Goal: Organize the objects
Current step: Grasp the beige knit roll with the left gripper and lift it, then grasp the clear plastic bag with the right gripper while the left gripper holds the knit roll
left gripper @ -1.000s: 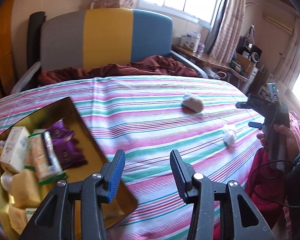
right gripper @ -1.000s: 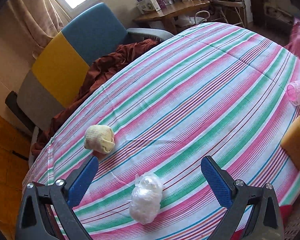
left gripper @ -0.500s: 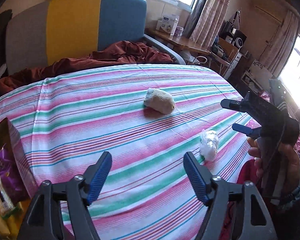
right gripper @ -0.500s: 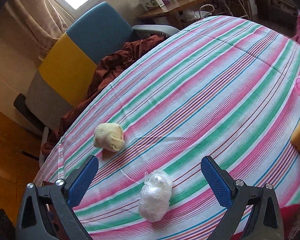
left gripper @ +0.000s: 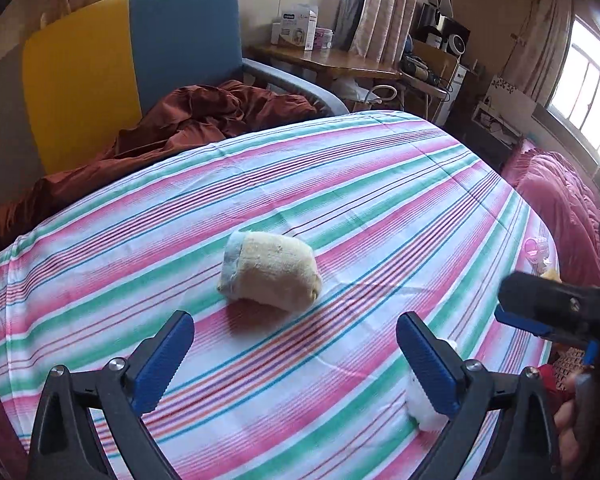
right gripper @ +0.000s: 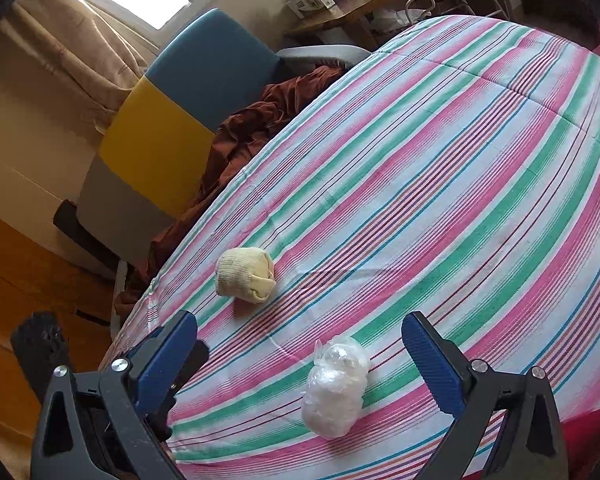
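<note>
On the striped cloth, listed by size:

1. Chair, yellow and blue, behind the far edge; brown blanket heaped on its seat. Not part of the sorting.
2. Left gripper: jaws spread wide, nothing between them, aimed at the sock roll.
3. Right gripper: jaws spread wide, empty, poised over the plastic bundle; also visible at the right edge of the left view.
4. Sock roll: cream knit, lying on its side near mid-cloth, just ahead of the left jaws. Soft; likely to compress rather than slip.
5. Plastic bundle: clear wrap, crumpled, between the right jaws but not touched, near the roll.

Step in hand, as judged: left pickup of the roll. Centre the jaws across its short width, lower until the tips nearly meet the cloth, then close on the body without snagging the fabric beneath.
</note>
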The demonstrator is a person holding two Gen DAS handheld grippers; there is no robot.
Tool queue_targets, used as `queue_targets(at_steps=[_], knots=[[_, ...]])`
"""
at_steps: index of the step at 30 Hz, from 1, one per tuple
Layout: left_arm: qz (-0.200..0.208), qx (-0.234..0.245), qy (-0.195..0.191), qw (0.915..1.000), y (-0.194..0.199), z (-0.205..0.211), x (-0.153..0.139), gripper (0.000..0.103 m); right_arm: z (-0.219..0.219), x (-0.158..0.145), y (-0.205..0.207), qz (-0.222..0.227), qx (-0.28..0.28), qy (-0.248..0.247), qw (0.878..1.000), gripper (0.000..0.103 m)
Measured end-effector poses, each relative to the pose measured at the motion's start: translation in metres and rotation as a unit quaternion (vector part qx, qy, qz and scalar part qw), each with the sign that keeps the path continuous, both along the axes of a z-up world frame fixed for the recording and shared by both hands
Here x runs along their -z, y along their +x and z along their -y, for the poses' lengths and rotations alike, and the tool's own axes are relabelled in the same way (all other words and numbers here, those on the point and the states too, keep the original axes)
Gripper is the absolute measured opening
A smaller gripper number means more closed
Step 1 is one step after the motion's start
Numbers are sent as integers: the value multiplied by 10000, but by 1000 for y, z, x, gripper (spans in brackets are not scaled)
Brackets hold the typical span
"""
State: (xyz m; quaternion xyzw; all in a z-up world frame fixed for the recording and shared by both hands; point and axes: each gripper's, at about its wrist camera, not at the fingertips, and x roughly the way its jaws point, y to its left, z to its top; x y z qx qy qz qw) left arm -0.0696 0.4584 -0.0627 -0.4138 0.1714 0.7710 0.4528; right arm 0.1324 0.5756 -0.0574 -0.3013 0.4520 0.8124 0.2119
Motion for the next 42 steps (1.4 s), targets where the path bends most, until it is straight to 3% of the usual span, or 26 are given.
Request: queue_targets(at_steps=[9,10,11,12,14,22,33,42], knots=[[-170,-27,-642,9978,-32,-54,40,103,-1,1,-1,-68,-59,-87,9999,103],[-123,-91,-775,9969,-37,-57,48,100,-1,2,-2,-62,-75,-93,9999,103],[-44,-161,-846,9963,-41,-56,53,79,-1,2,-3,-52,-92,-104,9999,103],[141,-172,-853,9961,-45,-55,59,75,-1,2,-4,-42,-113,-114,9999,103],[254,-221,-610,9976,-47,-42,58,73,0,2,-5,-20,-167,-79,9998,103],[262,-465,-391,9978,-13,40,53,72,2,8,-16,176,-418,-149,9989,103],[352,-837,-132,9958,52,140,47,72,1,24,-26,863,-476,-209,9949,103],[188,-824,185,9963,66,158,49,73,7,32,-38,1116,-824,-263,9900,103]])
